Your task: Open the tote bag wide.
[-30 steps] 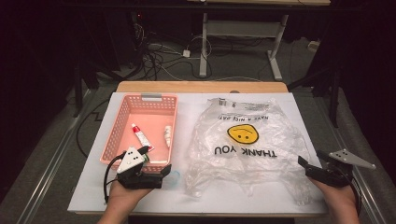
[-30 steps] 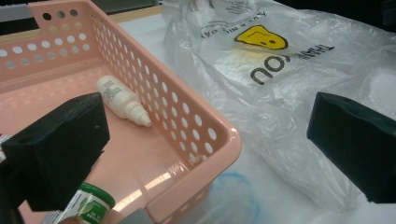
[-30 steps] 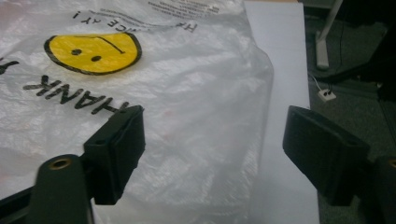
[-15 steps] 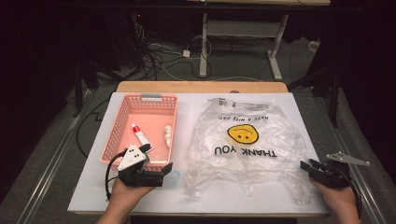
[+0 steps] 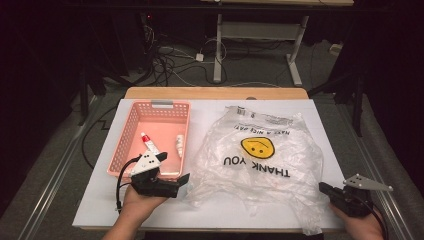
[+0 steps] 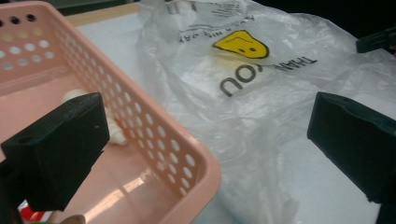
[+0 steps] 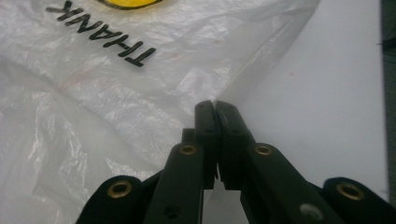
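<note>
High view shows the bag (image 5: pixel 257 162), a thin clear plastic one printed with a yellow smiley and "THANK YOU", lying crumpled and flat on the white table (image 5: pixel 305 117), to the right of the pink basket (image 5: pixel 131 134). Its near right edge reaches the right gripper (image 5: pixel 324 189), whose jaws have just been closing and now stand pressed together. In the right gripper view the tips (image 7: pixel 214 106) meet right at the bag's edge (image 7: pixel 261 70); whether any film is actually pinched between them I cannot tell, since the plastic is clear and the pads hide the contact.

The step in hand looks like taking hold of that edge to lift or open the bag. To do it well, the pinch should catch a single layer of film. A slow, small lift would test the hold: if the edge does not rise with the jaws, reopen, push slightly further over the plastic and close again.

The left gripper (image 5: pixel 186 179) rests by the basket's near corner with its jaws wide open, nothing between them; in its own view the basket rim (image 6: pixel 154 135) sits between the pads. It could pin the bag's left side so the film does not slide. A tube (image 5: pixel 150 145) and a small white item (image 5: pixel 179 144) lie in the basket.
</note>
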`<state>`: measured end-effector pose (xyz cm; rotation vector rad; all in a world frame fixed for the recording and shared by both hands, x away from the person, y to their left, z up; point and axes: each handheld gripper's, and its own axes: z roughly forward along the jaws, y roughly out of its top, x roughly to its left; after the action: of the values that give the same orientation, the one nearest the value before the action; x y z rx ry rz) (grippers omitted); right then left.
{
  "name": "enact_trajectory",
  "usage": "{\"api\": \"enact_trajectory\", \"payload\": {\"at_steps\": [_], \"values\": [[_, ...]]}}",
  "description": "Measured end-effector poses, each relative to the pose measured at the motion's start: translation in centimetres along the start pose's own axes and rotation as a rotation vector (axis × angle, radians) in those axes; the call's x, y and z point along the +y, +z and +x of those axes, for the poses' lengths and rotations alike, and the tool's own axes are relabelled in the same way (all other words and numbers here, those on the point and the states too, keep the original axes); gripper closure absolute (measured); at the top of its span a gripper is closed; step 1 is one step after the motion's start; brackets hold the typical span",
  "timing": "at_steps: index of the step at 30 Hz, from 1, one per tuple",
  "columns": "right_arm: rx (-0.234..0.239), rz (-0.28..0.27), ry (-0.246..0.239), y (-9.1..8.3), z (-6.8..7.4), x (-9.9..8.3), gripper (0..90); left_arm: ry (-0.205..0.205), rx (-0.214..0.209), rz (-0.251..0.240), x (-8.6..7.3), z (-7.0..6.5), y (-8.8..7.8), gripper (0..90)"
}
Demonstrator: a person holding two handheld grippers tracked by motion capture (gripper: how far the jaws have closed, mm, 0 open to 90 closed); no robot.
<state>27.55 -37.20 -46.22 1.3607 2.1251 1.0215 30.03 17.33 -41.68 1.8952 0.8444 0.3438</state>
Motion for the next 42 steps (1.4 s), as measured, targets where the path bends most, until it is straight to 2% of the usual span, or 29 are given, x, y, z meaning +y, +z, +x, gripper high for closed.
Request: {"api": "enact_trajectory", "payload": {"at_steps": [1,2,5,12,14,17,19,23,27,30,31,33,34,40,41,42], "values": [[0.0,0.0,0.0,0.0,0.0,0.0,89.0,0.009,-0.004,0.003,0.1,-0.1,0.2,0.0],[0.017,0.006,-0.015,-0.1,0.8,-0.2,89.0,0.023,-0.002,0.002,0.2,-0.3,0.3,0.0],[0.038,0.014,-0.038,-0.1,2.0,-0.4,89.0,0.047,-0.003,-0.021,0.6,-0.7,0.6,0.0],[0.102,0.03,-0.082,-0.3,4.3,-0.5,89.0,0.034,0.002,-0.04,0.7,-0.4,0.8,0.0],[0.103,0.033,-0.091,-0.3,4.5,-0.5,88.8,0.03,0.007,-0.043,0.7,-0.3,0.8,0.0],[0.103,0.019,-0.091,-0.6,4.5,-0.2,74.7,0.027,0.013,-0.046,0.6,-0.3,0.7,0.0],[0.095,-0.012,-0.074,-1.1,4.2,0.0,66.7,0.023,0.023,-0.049,0.5,-0.2,0.5,0.0],[0.074,-0.085,-0.065,-2.4,3.7,0.8,60.9,0.012,0.039,-0.05,0.3,0.0,0.3,0.0],[0.053,-0.144,-0.056,-3.0,2.9,1.7,59.7,0.003,0.057,-0.039,-0.3,0.3,-0.1,0.0],[0.041,-0.155,-0.046,-2.8,2.3,2.1,59.2,0.0,0.075,-0.028,-0.7,0.5,-0.5,0.0],[0.03,-0.16,-0.042,-2.3,1.6,2.5,58.6,-0.004,0.08,-0.028,-0.9,0.5,-0.6,0.0],[0.024,-0.158,-0.042,-2.0,1.3,2.8,58.5,-0.006,0.086,-0.027,-1.2,0.5,-1.0,0.0],[0.003,-0.164,-0.03,-1.3,0.4,3.7,56.6,-0.01,0.09,-0.028,-1.4,0.5,-1.3,0.0],[-0.053,-0.168,0.012,1.9,-3.0,7.3,56.5,-0.008,0.097,-0.027,-1.7,0.4,-1.7,0.0],[-0.053,-0.168,0.012,1.9,-3.0,7.3,56.5,-0.008,0.096,-0.028,-1.7,0.4,-1.7,0.0],[-0.061,-0.152,0.025,3.5,-4.3,8.5,56.4,-0.008,0.095,-0.03,-1.7,0.3,-1.7,0.0]]}}
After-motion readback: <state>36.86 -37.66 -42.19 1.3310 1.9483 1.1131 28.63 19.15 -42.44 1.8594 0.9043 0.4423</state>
